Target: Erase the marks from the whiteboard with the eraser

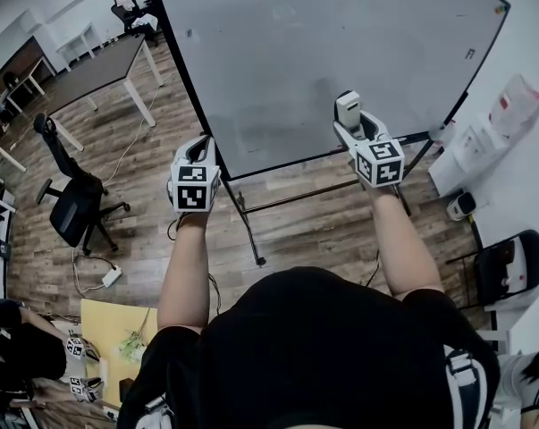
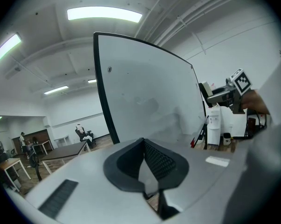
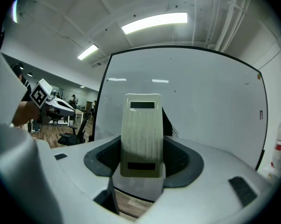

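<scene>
Wood-plank floor (image 1: 144,164) spans an open office. Left of the left claw (image 1: 200,146) stands a black swivel chair (image 1: 72,199); a long dark table (image 1: 99,70) lies farther off on the same side. Right of the right claw (image 1: 351,119), a white dispenser (image 1: 466,150) sits against the white wall (image 1: 528,25). Strip lights (image 2: 104,14) glow on the ceiling (image 2: 47,36) above both claws (pipes run alongside).
</scene>
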`<state>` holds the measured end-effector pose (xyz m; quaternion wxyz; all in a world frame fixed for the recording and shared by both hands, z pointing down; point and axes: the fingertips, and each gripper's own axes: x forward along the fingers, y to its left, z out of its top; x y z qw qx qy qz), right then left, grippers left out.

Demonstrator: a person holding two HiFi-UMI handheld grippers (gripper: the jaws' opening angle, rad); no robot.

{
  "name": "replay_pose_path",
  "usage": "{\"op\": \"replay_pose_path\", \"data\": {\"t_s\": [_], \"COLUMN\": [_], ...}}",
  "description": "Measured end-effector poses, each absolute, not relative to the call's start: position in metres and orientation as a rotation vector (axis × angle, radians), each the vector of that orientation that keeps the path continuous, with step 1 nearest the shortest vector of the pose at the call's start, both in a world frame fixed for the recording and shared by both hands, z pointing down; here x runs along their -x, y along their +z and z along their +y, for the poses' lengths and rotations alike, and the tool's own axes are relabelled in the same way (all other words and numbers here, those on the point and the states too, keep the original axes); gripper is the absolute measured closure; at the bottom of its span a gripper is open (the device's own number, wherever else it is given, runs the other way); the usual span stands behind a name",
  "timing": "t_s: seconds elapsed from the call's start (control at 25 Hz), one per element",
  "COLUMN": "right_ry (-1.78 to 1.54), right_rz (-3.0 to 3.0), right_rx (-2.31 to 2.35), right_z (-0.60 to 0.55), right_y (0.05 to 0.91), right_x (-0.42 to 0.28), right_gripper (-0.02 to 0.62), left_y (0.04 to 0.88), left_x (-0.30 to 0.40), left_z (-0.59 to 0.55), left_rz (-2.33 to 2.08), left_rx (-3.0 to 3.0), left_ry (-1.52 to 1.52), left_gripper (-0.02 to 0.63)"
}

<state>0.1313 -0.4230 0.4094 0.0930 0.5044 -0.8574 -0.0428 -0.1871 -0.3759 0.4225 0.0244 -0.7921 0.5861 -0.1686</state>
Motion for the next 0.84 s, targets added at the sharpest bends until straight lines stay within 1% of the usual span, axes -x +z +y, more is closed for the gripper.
{"op": "replay_pose_path", "data": {"t_s": [0.84], "right_ry": [-0.123], "right_rz": [-2.551], "right_rx": [-1.481], "right_z": [-0.4159], "right_y": [0.4111], "right_x": [-0.1298], "right_gripper": [0.345], "left_y": [0.4247], "left_x": [0.1852], "left_z": [-0.3682], "left_rz": [1.821], "left_rx": [2.445], "left_ry": [-0.522], "left_gripper": [0.595]}}
